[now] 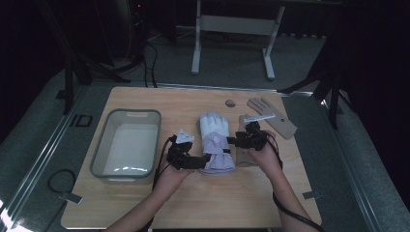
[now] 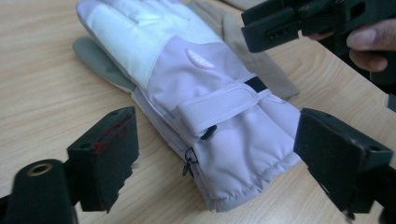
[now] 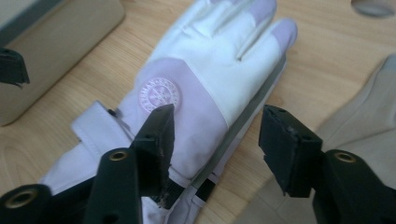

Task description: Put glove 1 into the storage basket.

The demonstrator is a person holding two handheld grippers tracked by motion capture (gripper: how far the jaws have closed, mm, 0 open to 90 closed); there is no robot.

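Nearest, the pale wood counter (image 1: 193, 203) carries a lilac-and-white ski glove (image 1: 215, 142) at its middle. The left gripper (image 1: 191, 159) has its fingers spread beside the cuff; the right gripper (image 1: 237, 140) has its fingers parted over the glove's right edge. A grey tub (image 1: 126, 145) sits left, and tan gloves (image 1: 270, 116) lie right, one partly hidden by the gripper. Beyond, the dark room shows a white frame (image 1: 232, 29); little else is discernible.

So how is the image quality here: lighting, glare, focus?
High view: dim, dark surroundings, a glare streak inside the grey bin. Left gripper view: brighter, lilac glove sharp, near fingers soft. Right gripper view: the glove's white part looks slightly washed out, fingers blurred.
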